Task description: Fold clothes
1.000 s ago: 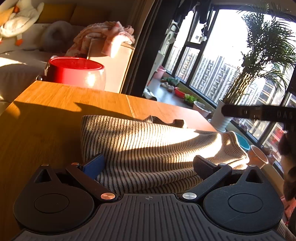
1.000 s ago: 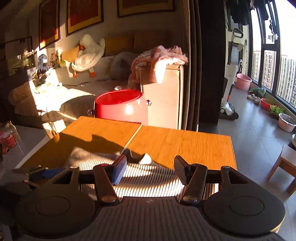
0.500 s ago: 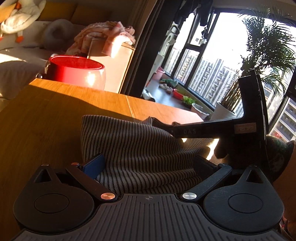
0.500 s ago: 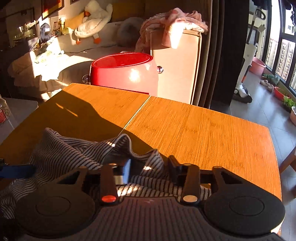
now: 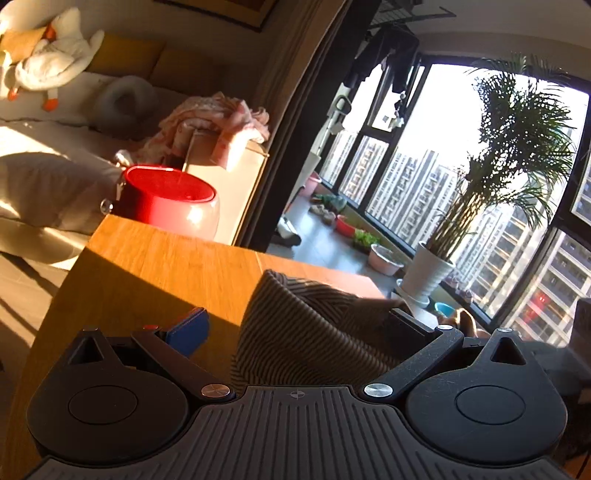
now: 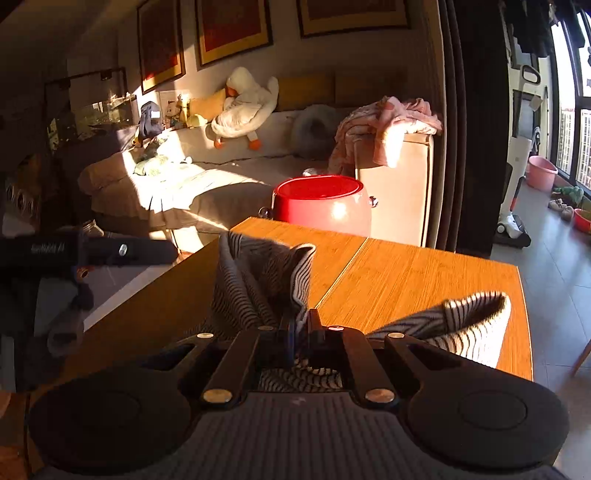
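The striped garment (image 6: 258, 284) is bunched and lifted above the wooden table (image 6: 413, 273), one loose end drooping near the table's right edge. The right gripper (image 6: 301, 332) is clenched on a fold of it. The left gripper (image 5: 295, 325) stands spread wide, the cloth between its fingers but unpinched.

A sunlit home living room: behind the orange wooden table (image 6: 424, 280) stand a beige sofa (image 6: 207, 177) bearing a white plush goose (image 6: 243, 103), framed red pictures (image 6: 232, 26) above it, and a potted palm (image 5: 513, 147) by the tall windows.
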`<state>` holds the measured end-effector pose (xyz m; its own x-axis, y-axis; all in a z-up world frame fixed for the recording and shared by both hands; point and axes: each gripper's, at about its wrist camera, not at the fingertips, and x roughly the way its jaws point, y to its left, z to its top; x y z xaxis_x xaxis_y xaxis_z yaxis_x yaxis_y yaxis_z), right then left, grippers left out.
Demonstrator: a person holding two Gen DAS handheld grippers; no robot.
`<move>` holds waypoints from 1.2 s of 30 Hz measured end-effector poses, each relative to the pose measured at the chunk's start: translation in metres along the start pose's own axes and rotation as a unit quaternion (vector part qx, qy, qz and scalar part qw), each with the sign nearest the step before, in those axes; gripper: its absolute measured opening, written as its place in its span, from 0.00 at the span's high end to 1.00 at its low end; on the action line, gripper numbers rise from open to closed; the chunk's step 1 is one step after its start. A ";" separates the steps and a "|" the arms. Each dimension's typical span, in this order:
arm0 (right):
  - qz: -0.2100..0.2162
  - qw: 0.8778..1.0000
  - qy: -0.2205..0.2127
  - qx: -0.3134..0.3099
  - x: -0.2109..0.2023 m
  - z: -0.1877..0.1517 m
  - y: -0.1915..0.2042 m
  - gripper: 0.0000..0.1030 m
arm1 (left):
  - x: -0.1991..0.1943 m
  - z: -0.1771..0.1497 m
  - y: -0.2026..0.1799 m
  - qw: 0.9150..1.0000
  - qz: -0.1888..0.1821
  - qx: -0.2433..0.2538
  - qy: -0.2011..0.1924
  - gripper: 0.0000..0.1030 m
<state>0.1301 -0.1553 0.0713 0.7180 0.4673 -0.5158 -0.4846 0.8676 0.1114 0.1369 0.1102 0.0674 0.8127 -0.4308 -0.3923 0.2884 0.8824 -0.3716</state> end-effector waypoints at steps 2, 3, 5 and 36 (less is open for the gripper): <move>0.008 1.000 0.021 0.003 -0.006 -0.029 0.013 0.94 | -0.002 0.000 -0.009 1.000 0.010 0.012 -0.001 0.00; 0.009 0.999 0.030 0.005 -0.006 -0.039 0.017 0.94 | 0.000 -0.001 -0.012 1.000 0.017 0.015 0.002 0.00; 0.005 0.999 0.042 -0.002 -0.006 -0.058 0.026 0.94 | 0.006 -0.005 -0.016 0.999 0.027 0.024 0.010 0.01; -0.050 0.983 0.043 0.170 -0.028 -0.073 -0.067 0.75 | 0.063 -0.037 0.018 0.975 -0.025 -0.035 0.218 0.42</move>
<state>0.1062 -0.2382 0.0163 0.7019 0.3743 -0.6060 -0.2094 0.9216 0.3267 0.1744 0.0923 0.0054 0.5011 -0.5253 -0.6877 0.2734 0.8501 -0.4501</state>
